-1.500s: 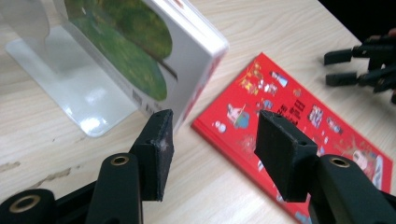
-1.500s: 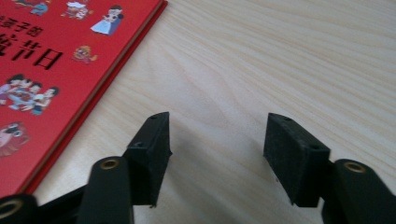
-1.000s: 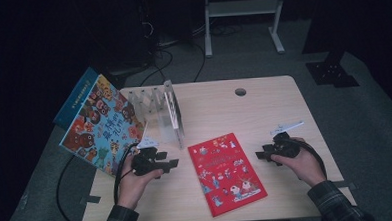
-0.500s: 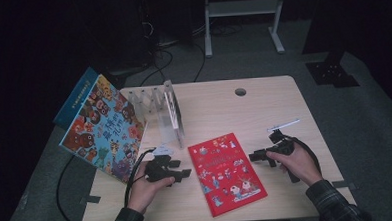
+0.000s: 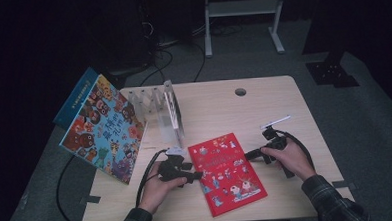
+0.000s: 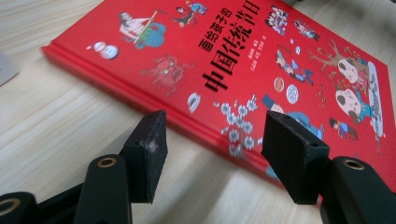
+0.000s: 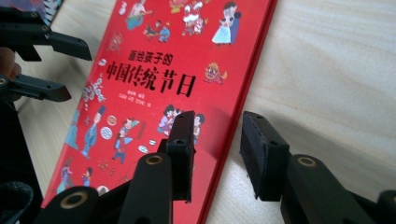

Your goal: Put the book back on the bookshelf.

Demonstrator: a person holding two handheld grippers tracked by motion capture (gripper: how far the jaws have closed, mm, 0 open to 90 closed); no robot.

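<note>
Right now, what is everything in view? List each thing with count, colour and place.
red book: one, red cover with black characters, flat on the table's near middle.
colourful picture book: one, blue-edged, leaning at the table's left end.
clear rack: one, transparent dividers, beside that leaning book.
table: one, light wood, round hole near far edge.
white stand: one, on the floor beyond the table.
left gripper: one, black, fingers open at the red book's left edge.
right gripper: one, black, fingers open astride its right edge, just been closing.
</note>
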